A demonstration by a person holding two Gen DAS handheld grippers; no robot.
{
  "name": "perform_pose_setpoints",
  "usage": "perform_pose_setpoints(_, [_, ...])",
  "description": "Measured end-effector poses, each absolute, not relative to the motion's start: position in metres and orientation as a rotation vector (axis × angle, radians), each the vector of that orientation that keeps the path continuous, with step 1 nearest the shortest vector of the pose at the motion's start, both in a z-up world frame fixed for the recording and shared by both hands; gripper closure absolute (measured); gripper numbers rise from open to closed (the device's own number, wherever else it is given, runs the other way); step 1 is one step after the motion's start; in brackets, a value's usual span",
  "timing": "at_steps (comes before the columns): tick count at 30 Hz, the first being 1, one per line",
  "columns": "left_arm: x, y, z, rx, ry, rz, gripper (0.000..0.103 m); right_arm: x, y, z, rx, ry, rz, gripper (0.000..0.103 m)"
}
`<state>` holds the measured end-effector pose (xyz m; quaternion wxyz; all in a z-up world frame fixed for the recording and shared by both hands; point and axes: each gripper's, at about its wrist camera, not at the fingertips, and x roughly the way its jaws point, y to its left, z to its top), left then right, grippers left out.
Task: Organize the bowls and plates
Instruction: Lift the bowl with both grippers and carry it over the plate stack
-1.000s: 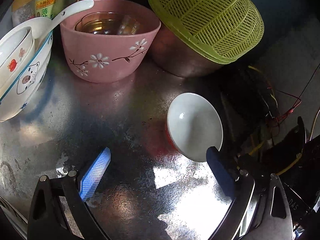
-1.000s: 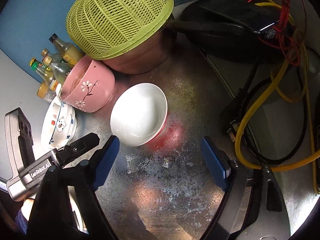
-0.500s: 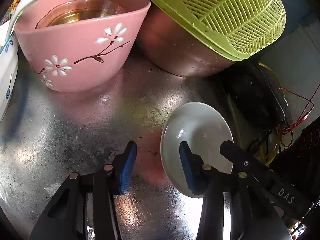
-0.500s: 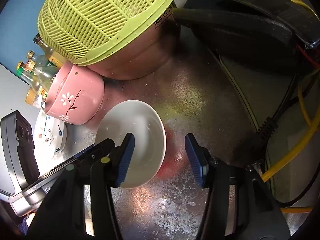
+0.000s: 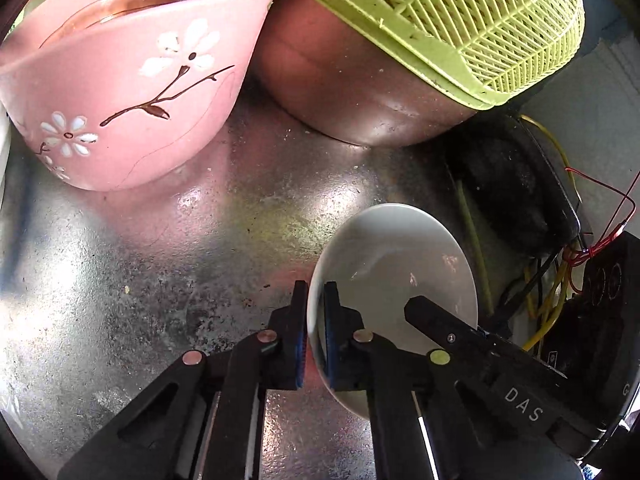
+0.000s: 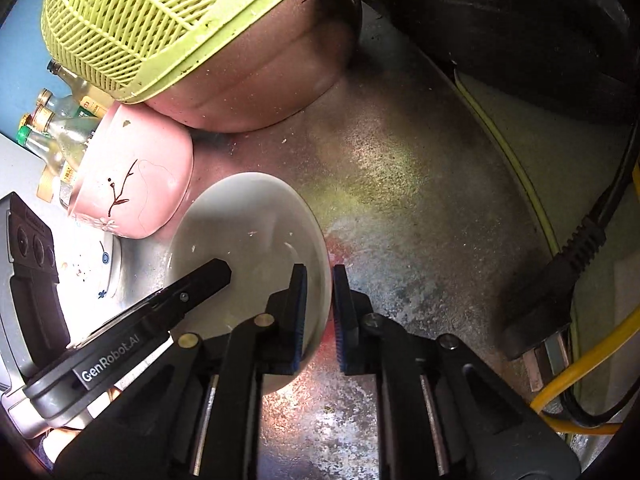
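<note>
White bowl [image 5: 394, 280] sits on metal surface [image 5: 160, 260] near pink bowl [image 5: 120, 92]. Left gripper [image 5: 316, 332] and right gripper [image 6: 320, 312] each pinch opposite rims. Glazed ceramic: stiff, slippery, chippable, likely light. Rim is best hold.

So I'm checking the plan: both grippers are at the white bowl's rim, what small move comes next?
Probably lift the white bowl straight up: left gripper and right gripper each straddle its rim on opposite sides, seemingly clamped, and the pink bowl stands close.
</note>
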<state>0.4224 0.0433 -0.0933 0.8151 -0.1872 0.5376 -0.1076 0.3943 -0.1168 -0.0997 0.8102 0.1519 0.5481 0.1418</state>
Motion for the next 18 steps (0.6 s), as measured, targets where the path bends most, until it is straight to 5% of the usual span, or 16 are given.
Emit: perform_pose_setpoints(18, [0.374,0.063,-0.071,-0.378,1.123,-0.245,0.097,0.353,-0.115,-0.083,0.338,1.146,0.301,0.09])
